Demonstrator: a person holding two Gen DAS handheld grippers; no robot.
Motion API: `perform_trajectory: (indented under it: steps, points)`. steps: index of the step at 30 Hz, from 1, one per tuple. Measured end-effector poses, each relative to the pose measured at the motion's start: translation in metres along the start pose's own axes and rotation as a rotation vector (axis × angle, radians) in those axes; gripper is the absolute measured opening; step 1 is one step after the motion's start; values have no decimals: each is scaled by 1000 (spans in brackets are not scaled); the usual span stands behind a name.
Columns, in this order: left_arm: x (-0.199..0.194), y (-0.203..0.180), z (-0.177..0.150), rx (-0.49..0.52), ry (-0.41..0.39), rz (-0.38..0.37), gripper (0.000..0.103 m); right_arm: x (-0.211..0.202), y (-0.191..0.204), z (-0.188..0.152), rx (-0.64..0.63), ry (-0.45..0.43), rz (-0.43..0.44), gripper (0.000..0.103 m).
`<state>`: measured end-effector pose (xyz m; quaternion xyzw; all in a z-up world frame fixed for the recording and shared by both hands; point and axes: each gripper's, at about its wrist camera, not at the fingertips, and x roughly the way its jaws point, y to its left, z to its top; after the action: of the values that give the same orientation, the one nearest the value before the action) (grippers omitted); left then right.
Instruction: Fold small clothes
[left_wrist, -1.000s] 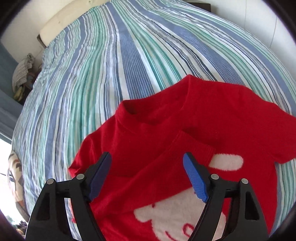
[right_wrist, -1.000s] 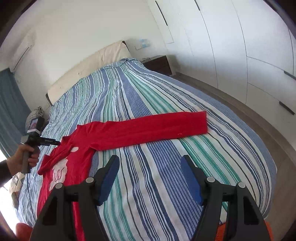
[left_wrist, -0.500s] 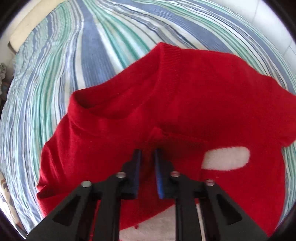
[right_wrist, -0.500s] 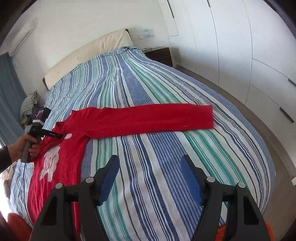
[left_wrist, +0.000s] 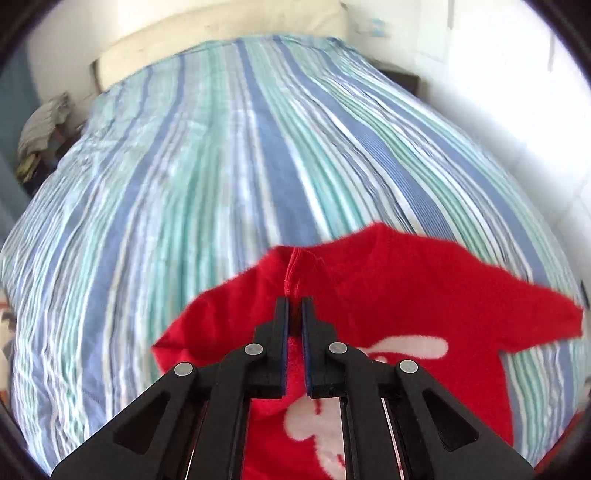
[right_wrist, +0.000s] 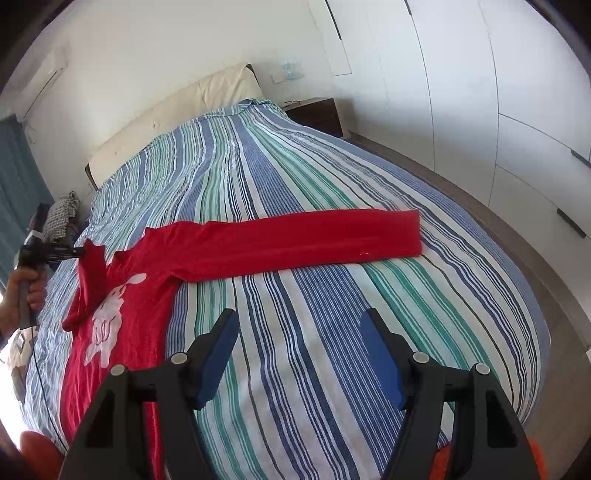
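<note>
Red sweater (right_wrist: 122, 295) lies on the striped bed (right_wrist: 332, 332); its sleeve cuff hangs pinched in the left gripper (left_wrist: 294, 306). Ahead of the wide, empty right gripper (right_wrist: 299, 332), the other sleeve (right_wrist: 295, 240) lies unfolded; folding seems barely begun.

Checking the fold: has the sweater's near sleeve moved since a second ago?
Yes. The left gripper has lifted the sleeve off the sweater, above the striped bedspread.

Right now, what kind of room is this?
Most likely a bedroom: a large bed with a striped cover, a padded headboard, a dark nightstand beside it, and white built-in wardrobes.
</note>
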<state>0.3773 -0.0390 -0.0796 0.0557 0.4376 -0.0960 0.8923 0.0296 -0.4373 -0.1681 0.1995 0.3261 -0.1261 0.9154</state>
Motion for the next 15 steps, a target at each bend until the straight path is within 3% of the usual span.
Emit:
perform_trajectory:
  steps: [2, 4, 9, 12, 15]
  points:
    - [-32, 63, -5, -181, -51, 56, 5, -1, -2, 0, 10, -5, 3, 68]
    - [-53, 132, -19, -337, -78, 165, 5, -3, -4, 0, 20, -9, 6, 68]
    - [-66, 290, -94, -617, 11, 462, 5, -1, 0, 1, 1, -6, -9, 68]
    - [-44, 325, -154, -673, 125, 608, 5, 3, 6, -1, -27, 8, -30, 68]
    - [-16, 336, -205, -749, 219, 601, 5, 6, 11, -2, -40, 14, -40, 68]
